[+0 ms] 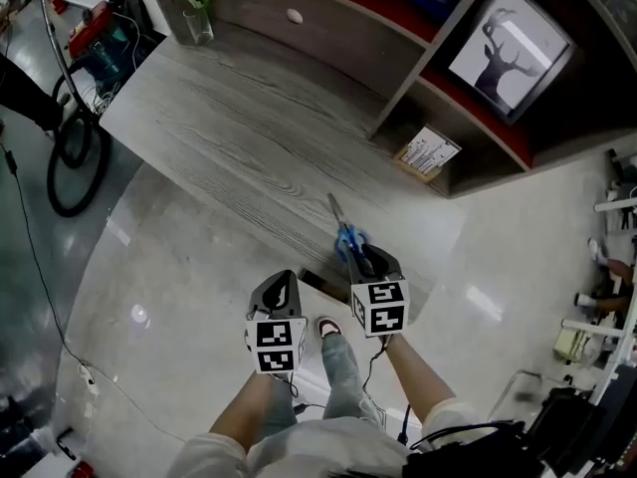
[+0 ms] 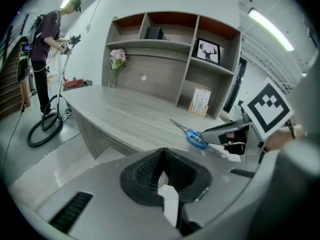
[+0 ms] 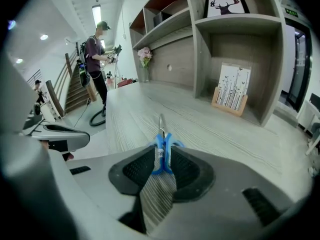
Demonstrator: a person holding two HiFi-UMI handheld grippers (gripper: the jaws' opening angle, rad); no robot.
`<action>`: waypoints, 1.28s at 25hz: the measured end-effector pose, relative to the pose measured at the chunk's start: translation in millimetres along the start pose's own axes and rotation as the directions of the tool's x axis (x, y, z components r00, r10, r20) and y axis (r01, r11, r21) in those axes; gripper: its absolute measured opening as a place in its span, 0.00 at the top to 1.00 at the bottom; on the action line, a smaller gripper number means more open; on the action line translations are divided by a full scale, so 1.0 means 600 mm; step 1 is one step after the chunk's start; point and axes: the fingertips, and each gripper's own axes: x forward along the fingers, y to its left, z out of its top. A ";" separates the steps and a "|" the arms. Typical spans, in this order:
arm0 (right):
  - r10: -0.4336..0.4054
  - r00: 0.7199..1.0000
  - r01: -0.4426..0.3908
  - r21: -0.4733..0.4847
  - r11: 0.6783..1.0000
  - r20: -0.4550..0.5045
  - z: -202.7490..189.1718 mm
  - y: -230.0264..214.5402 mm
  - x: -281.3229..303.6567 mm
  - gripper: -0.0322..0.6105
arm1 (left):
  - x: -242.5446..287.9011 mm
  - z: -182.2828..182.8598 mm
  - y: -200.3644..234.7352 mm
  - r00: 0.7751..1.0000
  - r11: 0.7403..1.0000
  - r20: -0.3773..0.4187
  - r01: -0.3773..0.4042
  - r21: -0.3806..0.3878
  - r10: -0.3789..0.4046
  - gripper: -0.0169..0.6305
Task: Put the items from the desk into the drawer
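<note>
The right gripper (image 3: 161, 159) is clamping blue-handled steel scissors (image 3: 161, 133) at the grey wood-grain desk's (image 1: 229, 127) near edge. The left gripper (image 2: 161, 171) is hovering closed, empty, off that edge.

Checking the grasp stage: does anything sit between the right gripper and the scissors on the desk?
Nothing visible does. The right gripper has the blue handles of the scissors clamped between its pads, with the blades pointing out over the desk.

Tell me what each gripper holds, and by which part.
The right gripper holds the blue-handled scissors by their handle loops. The left gripper holds nothing, jaws together.
</note>
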 end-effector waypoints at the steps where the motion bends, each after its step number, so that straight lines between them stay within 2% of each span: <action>1: 0.002 1.000 -0.002 -0.004 1.000 -0.009 -0.003 -0.001 0.004 0.81 | 0.003 -0.001 0.001 1.000 1.000 -0.002 0.000 0.001 0.000 0.98; 15: -0.005 0.997 0.003 -0.024 1.000 -0.080 -0.019 -0.003 0.023 0.84 | 0.018 -0.006 0.015 1.000 0.999 -0.012 -0.006 -0.032 0.006 0.98; 21: -0.007 0.997 0.008 0.012 1.000 -0.082 -0.018 -0.002 0.024 0.84 | 0.014 -0.014 0.020 1.000 0.998 -0.019 -0.016 -0.059 0.015 0.98; 29: -0.002 0.999 0.007 0.115 0.993 -0.043 -0.022 0.001 0.013 0.85 | 0.002 -0.016 0.017 1.000 0.998 -0.011 -0.015 -0.060 0.015 0.98; 32: -0.007 0.999 0.012 0.124 0.992 -0.036 -0.026 0.005 0.003 0.85 | -0.004 -0.014 0.019 1.000 0.998 -0.008 -0.021 -0.059 0.021 0.98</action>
